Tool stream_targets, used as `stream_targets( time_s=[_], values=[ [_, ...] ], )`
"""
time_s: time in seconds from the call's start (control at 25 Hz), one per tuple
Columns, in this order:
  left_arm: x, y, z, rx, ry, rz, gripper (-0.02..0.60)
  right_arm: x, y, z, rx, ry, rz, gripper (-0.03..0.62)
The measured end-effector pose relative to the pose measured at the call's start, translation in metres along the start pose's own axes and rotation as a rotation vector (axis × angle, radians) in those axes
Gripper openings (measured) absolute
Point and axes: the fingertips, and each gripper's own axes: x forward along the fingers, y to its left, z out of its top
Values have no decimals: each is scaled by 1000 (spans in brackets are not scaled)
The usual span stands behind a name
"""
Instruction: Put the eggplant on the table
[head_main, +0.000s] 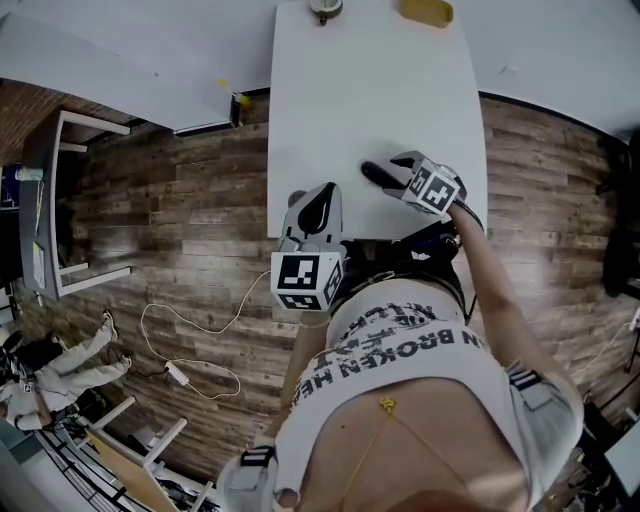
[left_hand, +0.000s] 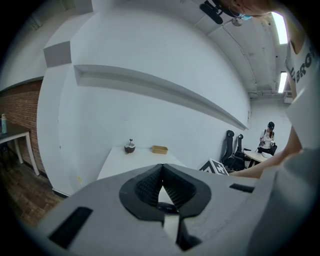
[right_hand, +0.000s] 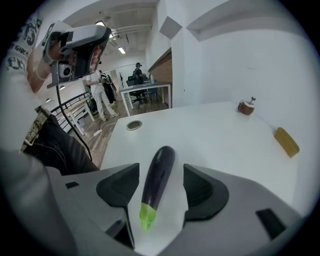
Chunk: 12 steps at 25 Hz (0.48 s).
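Note:
A dark purple eggplant (right_hand: 159, 177) with a green stem lies on the white table (head_main: 370, 90) near its front edge. It shows in the head view as a dark shape (head_main: 377, 174). My right gripper (right_hand: 161, 185) is open, one jaw on either side of the eggplant, with white table showing between the eggplant and the right jaw. In the head view the right gripper (head_main: 403, 178) is low over the table's front right. My left gripper (head_main: 318, 205) is shut and empty at the table's front edge, and its pads (left_hand: 150, 186) meet at the tips.
At the table's far end stand a small brown round object (head_main: 325, 8) and a yellow block (head_main: 427, 11). A round cable port (right_hand: 133, 125) sits in the tabletop. A white cable (head_main: 190, 370) lies on the wooden floor, and a grey desk (head_main: 45, 200) stands at the left.

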Motion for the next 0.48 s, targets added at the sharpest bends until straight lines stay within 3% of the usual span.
stream_targets(
  time_s=[0.24, 0.36, 0.48],
  values=[
    [3, -5, -3, 6, 12, -24, 6, -24, -2, 20, -29, -64, -18, 263],
    [6, -9, -3, 13, 13, -35, 6, -36, 0, 24, -58, -74, -33, 137],
    [8, -11, -3, 19, 16, -48, 6, -46, 1, 28, -67, -92, -57, 68]
  ],
)
